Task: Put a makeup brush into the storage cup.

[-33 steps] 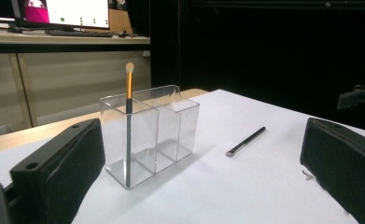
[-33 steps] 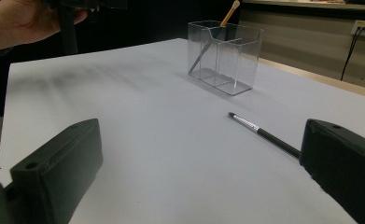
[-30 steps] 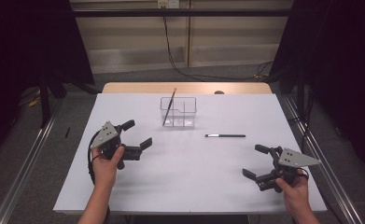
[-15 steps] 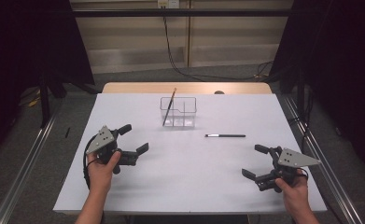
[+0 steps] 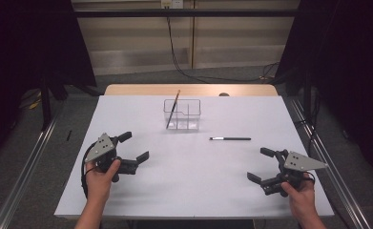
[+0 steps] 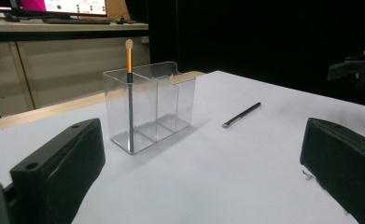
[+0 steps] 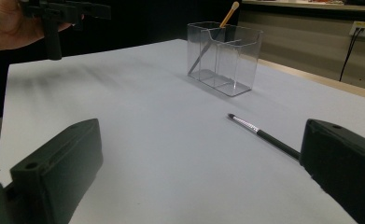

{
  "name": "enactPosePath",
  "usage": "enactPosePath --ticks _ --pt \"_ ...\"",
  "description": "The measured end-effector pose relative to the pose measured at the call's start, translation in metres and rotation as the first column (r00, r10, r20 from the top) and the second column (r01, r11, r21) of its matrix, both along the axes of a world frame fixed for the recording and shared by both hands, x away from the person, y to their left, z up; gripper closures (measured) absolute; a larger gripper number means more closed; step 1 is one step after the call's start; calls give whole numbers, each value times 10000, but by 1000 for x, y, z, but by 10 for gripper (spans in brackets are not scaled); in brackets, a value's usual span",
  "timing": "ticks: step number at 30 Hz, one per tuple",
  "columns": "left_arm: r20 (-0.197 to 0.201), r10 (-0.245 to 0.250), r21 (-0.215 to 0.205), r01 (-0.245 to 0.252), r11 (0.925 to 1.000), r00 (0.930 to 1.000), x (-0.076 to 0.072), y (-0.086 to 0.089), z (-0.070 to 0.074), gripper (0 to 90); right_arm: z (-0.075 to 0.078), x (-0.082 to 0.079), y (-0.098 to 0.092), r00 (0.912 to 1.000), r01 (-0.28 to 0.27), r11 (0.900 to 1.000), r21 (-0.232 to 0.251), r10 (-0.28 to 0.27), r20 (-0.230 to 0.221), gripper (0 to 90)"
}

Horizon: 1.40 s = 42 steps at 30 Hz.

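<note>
A clear plastic organizer (image 5: 182, 115) (image 6: 150, 108) (image 7: 224, 57) with compartments stands at the back middle of the white table (image 5: 193, 191). An orange-handled brush (image 5: 173, 109) (image 6: 129, 88) (image 7: 217, 33) leans in its left compartment. A black brush (image 5: 230, 139) (image 6: 241, 115) (image 7: 263, 134) lies flat on the table to the organizer's right. My left gripper (image 5: 130, 148) (image 6: 203, 172) is open at the table's left, empty. My right gripper (image 5: 261, 165) (image 7: 203, 172) is open at the front right, with the black brush ahead of it.
A wooden strip (image 5: 189, 90) runs along the table's far edge. Metal rails (image 5: 26, 167) flank the table on the floor. Cables (image 5: 193, 52) hang at the back wall. Dark curtains stand on both sides.
My left gripper has drifted back toward the person and slightly lower on the table's left. The right gripper and both brushes have stayed put.
</note>
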<state>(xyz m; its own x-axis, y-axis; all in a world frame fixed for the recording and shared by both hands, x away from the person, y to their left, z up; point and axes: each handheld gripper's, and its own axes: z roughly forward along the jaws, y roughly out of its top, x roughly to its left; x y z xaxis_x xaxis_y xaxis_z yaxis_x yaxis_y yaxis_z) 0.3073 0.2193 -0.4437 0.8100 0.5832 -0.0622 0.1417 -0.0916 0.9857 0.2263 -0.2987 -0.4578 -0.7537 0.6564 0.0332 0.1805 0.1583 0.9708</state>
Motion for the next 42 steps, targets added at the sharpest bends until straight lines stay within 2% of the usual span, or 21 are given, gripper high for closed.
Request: enactPosePath --ticks 7,31,42 --pt "-80 -22 30 22 10000 10000 -6 5 -1 0 0 -1 1 10000 -3 10000 -15 3 22 0" --pt "22 86 -42 -86 10000 10000 -15 12 -2 0 1 4 3 10000 -25 10000 8 25 71 0" --pt "55 211 -75 -211 9997 9998 -22 21 -4 0 1 4 2 10000 46 10000 22 -46 65 0"
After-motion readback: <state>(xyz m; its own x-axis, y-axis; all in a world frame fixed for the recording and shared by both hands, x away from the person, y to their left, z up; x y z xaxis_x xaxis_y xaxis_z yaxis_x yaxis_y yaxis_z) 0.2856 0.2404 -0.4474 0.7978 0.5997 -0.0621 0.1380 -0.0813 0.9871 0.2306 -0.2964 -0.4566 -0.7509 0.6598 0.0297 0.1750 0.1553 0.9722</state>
